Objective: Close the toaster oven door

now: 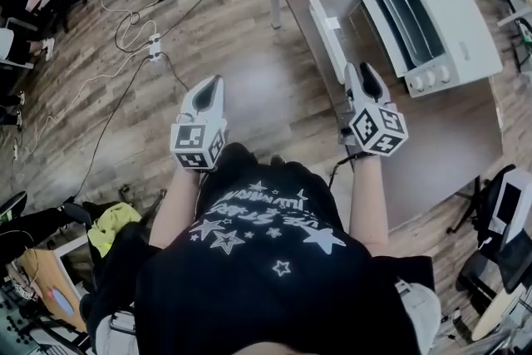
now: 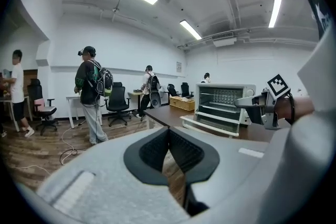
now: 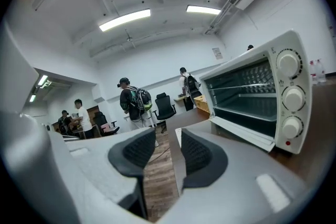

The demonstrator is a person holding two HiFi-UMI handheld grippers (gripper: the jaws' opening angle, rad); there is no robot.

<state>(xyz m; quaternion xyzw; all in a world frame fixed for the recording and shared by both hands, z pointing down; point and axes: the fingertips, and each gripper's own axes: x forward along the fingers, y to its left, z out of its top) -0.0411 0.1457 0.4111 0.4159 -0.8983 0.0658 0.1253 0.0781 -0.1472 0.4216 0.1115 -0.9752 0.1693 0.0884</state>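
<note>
- Right gripper (image 1: 363, 72): fingers (image 3: 197, 152) spread, nothing between them, poised just beside the near end of the door (image 1: 326, 33).
- Left gripper (image 1: 214, 84): fingers (image 2: 152, 149) pressed together, empty, over the floor (image 1: 249, 37).
- The door hangs open, flat in front of the toaster oven (image 1: 440, 17) on the bench (image 1: 449, 145).
- Judged step: approach. Next, catch the door's outer edge and swing it up.
</note>
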